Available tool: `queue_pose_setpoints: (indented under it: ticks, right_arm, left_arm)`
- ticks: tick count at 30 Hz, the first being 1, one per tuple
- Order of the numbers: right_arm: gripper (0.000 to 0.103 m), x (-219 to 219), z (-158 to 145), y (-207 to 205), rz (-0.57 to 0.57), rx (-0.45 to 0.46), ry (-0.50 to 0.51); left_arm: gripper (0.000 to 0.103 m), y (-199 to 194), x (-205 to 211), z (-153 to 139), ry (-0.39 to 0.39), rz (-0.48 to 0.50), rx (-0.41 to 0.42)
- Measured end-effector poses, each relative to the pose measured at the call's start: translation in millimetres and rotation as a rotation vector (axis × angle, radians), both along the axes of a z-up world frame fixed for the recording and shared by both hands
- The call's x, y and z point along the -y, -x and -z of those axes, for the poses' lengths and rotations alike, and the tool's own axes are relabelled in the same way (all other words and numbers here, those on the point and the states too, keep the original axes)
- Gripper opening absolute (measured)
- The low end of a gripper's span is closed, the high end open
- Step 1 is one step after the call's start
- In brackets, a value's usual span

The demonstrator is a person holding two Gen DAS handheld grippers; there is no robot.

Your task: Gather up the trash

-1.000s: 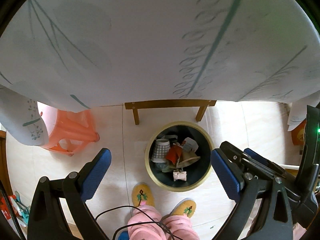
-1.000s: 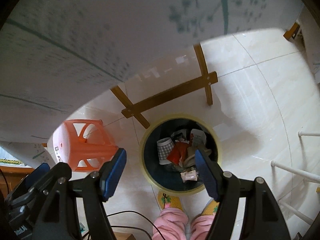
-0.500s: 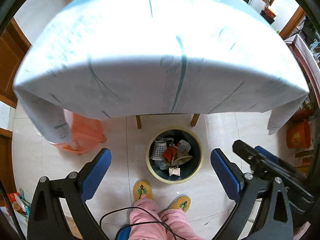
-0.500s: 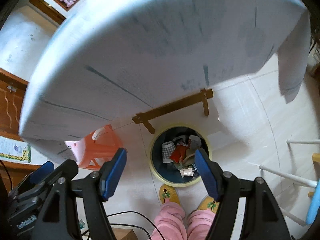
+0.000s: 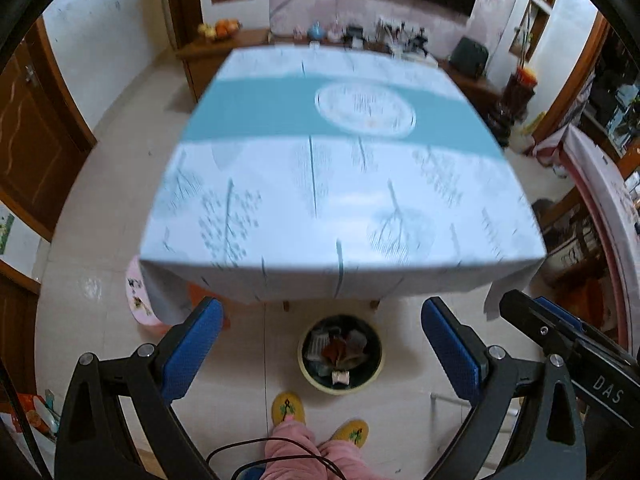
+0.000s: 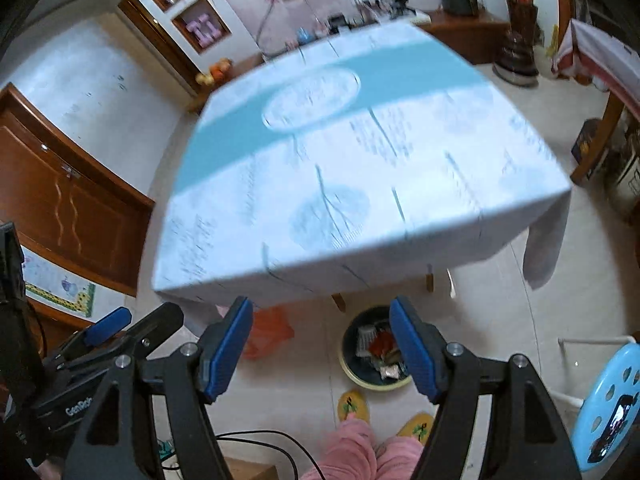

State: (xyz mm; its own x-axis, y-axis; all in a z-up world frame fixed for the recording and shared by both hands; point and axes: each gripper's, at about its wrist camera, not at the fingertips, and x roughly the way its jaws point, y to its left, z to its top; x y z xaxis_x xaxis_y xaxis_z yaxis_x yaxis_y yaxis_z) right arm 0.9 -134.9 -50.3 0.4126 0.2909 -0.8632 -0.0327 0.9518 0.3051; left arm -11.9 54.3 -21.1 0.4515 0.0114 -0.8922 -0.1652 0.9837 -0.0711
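A round dark trash bin (image 5: pixel 340 354) with a pale rim stands on the floor by the table's near edge, holding a checked paper cup, red and tan scraps and a small wrapper. It also shows in the right wrist view (image 6: pixel 374 350). My left gripper (image 5: pixel 320 344) is open and empty, high above the bin. My right gripper (image 6: pixel 320 344) is open and empty, also high up, with the bin partly behind its right finger. The table (image 5: pixel 340 200) has a white and teal cloth and nothing visible on top.
An orange stool (image 6: pixel 268 332) sits under the table's left side. A blue stool (image 6: pixel 604 404) is at the right. Yellow slippers (image 5: pixel 288 406) and pink trousers are just below the bin. Wooden cabinets and a sideboard line the walls.
Both grippers have risen and pulled back from just over the bin below the table edge. The whole tabletop and room are now in view, and the bin looks smaller.
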Motion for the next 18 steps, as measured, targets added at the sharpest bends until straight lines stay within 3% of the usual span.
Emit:
queue_pose_setpoints:
  ticks: [9,13,18]
  right_arm:
    - [0.072,-11,-73,16,-0.028,0.126,0.024]
    - [0.072,-13,-88,21,-0.028,0.156,0.035]
    - [0.072,-17,-103,25,-0.019,0.184,0.069]
  left_arm:
    - [0.099,18,3,-67,-0.056,-0.040,0.112]
    - [0.099,25,6,-83,-0.090,-0.047,0.145]
    - [0.099,26,5,-90,-0.075,-0.046,0.152]
